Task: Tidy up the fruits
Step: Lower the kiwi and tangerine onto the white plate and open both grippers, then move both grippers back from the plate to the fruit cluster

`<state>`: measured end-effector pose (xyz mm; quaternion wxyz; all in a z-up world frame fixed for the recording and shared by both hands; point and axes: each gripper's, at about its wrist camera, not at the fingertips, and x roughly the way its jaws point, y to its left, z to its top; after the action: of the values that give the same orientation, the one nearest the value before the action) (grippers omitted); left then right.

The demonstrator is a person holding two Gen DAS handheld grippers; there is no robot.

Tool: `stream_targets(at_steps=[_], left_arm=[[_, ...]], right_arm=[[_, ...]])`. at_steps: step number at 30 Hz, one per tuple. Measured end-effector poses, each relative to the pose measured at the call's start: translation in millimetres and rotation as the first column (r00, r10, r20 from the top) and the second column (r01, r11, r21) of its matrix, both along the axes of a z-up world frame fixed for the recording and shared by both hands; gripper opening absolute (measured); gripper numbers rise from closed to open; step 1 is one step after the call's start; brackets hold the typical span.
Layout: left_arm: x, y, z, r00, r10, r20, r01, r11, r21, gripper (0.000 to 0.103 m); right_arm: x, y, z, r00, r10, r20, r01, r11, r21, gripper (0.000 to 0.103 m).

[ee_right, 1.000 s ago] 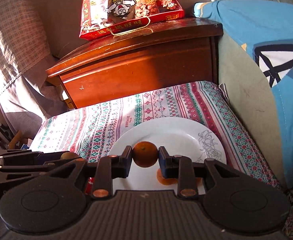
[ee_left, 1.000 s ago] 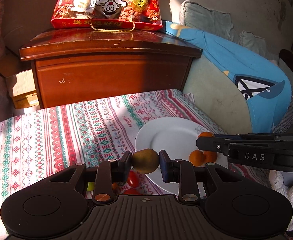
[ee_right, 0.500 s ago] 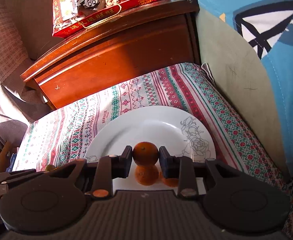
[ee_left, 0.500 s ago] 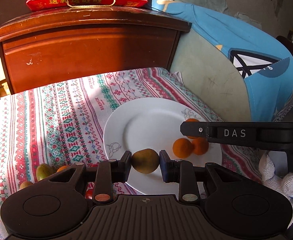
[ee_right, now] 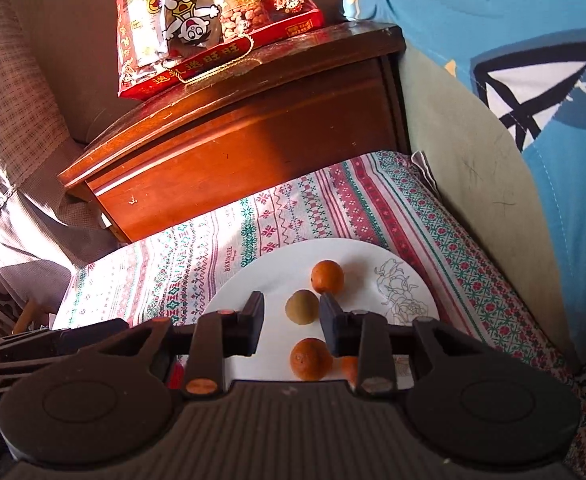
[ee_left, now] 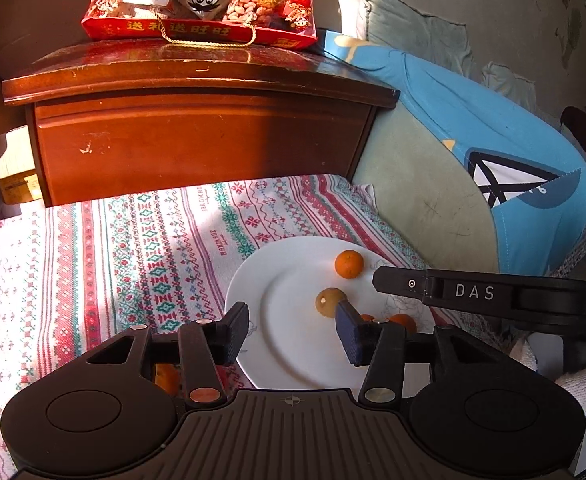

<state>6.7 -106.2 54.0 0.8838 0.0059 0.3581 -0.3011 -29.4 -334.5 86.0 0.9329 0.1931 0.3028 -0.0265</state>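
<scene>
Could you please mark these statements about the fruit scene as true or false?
1. The greenish-brown fruit lies on the white plate. True.
2. The left tool grips the greenish-brown fruit. False: its jaws are opening with nothing between them, and the fruit rests on the plate.
3. The red snack bag sits on top of the wooden cabinet. True.
4. The white plate stands on the wooden cabinet. False: it stands on the patterned cloth in front of the cabinet.
5. The right tool holds an orange. False: nothing is between its jaws, and the oranges lie on the plate.
</scene>
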Motion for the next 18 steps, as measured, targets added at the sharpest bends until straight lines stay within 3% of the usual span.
stream_targets(at_steps=[18], left_arm=[[-5.8,77.0,25.5,0.988,0.147,0.042,-0.149,0.988,0.037,0.053]], right_arm=[[-28.5,52.5,6.9,0.991,0.125,0.056,-0.124,0.992,-0.009,0.033]])
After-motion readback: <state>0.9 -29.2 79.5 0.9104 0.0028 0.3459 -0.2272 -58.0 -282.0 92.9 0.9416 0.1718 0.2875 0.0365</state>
